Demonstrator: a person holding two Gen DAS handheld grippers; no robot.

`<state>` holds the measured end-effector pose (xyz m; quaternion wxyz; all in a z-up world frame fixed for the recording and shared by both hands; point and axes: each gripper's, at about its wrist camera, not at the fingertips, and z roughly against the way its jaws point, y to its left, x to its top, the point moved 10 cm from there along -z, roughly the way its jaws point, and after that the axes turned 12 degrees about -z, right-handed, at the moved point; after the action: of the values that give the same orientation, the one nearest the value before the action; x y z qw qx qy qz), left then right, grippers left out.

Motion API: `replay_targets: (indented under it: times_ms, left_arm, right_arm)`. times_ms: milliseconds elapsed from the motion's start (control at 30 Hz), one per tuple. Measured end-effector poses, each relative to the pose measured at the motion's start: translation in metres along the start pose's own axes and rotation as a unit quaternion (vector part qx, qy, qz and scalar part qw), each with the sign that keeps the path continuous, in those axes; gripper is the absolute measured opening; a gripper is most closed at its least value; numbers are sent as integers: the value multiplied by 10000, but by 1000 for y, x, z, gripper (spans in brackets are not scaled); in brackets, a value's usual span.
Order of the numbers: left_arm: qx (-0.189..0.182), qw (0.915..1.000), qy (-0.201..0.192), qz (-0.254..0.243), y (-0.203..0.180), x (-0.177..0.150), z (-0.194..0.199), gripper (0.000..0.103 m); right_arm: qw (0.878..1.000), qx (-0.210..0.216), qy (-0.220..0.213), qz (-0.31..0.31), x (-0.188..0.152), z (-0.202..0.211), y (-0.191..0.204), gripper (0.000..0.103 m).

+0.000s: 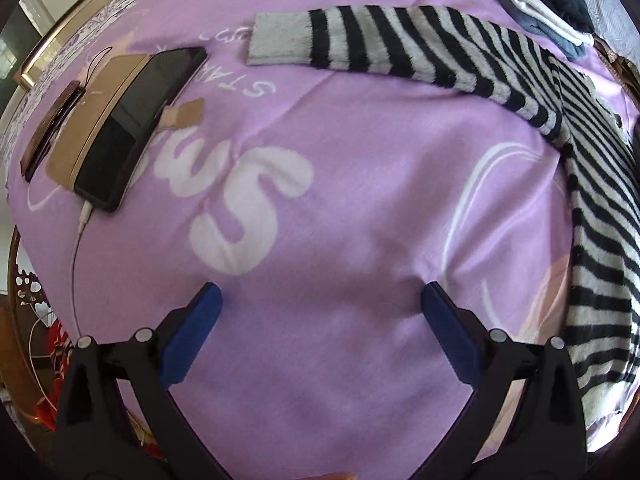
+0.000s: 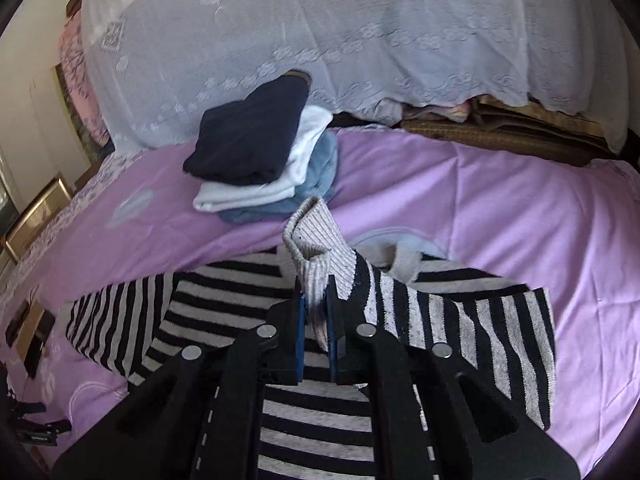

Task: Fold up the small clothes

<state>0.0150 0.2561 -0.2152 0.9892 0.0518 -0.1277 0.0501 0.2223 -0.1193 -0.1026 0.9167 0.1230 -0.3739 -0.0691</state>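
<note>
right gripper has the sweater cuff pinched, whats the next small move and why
Probably carry the gray cuff inward across the striped sweater body and lay the sleeve flat. The right gripper is shut on it, while the left gripper is open over bare purple blanket.

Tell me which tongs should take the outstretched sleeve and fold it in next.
Left, probably. The left tongs hang open over bare purple blanket with that striped sleeve straight ahead. The right tongs are shut on the other sleeve's grey cuff, so they are occupied.
</note>
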Motion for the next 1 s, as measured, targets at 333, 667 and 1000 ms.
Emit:
replay_targets:
  times_ms: [333,667,1000]
  left_arm:
    - [177,9998,7,112,5,-15,-2,101]
    - [307,9992,51,267,-15,-14,8,101]
    - [430,9983,102,367,-11,-34,13,101]
  right_arm:
    - [9921,-117,1153,478,-69,-56,2,50]
    - [9865,97,312,-1605,-11,7,-128,50]
    - [9315,76,44,-3636,-27,49,-272,24]
